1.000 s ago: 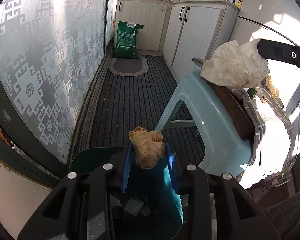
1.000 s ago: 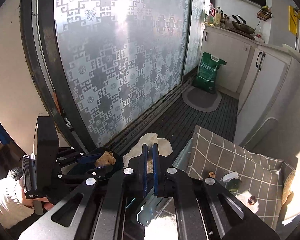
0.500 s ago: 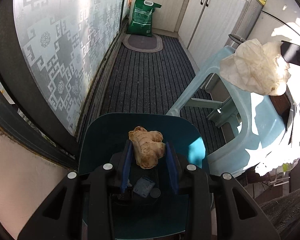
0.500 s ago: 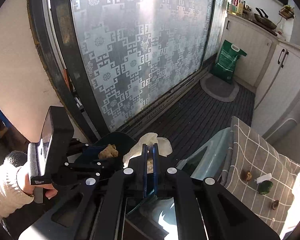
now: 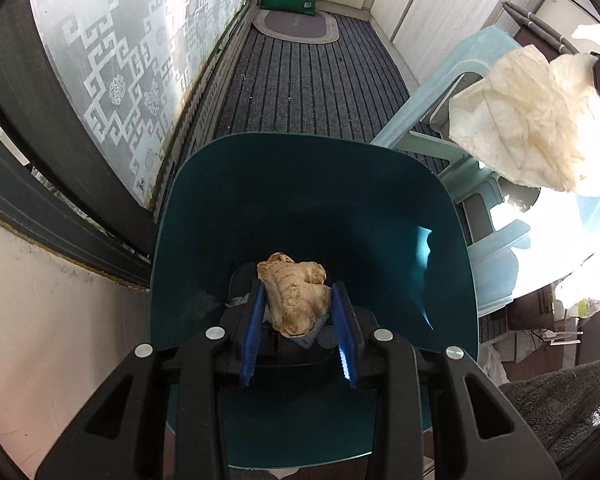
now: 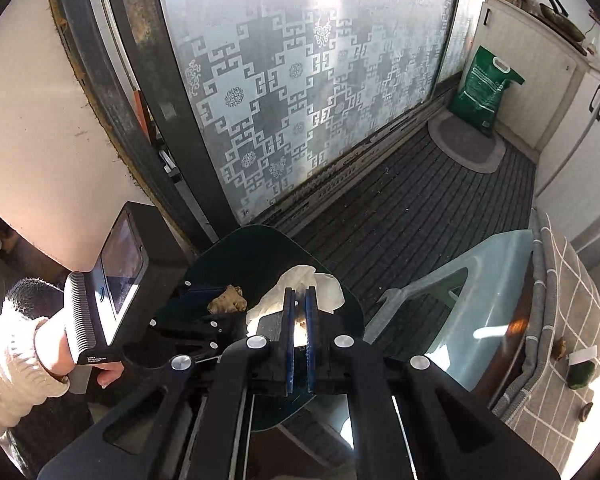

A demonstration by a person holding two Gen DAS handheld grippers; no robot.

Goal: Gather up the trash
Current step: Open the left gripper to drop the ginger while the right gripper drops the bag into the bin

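Note:
My left gripper [image 5: 298,304] is shut on a tan lump of ginger [image 5: 294,294] and holds it over the open teal trash bin [image 5: 316,184]. The ginger [image 6: 227,300] and bin [image 6: 260,248] also show in the right wrist view. My right gripper [image 6: 299,300] is shut on a crumpled white paper napkin [image 6: 300,290], held above the bin's right side. The napkin [image 5: 528,116] hangs at the upper right of the left wrist view. Small scraps [image 6: 560,348] and a green piece [image 6: 580,374] lie on the checked cloth [image 6: 572,280].
A pale blue plastic stool [image 5: 480,200] stands right of the bin, under the checked cloth. A frosted glass sliding door [image 6: 300,80] runs along the left. A green bag [image 6: 486,90] and small mat [image 6: 466,146] sit far down the ribbed floor, by white cabinets [image 6: 572,92].
Both grippers moved down and toward the bin. The ginger now sits lower, inside the bin's opening, and the napkin has come over the bin's edge.

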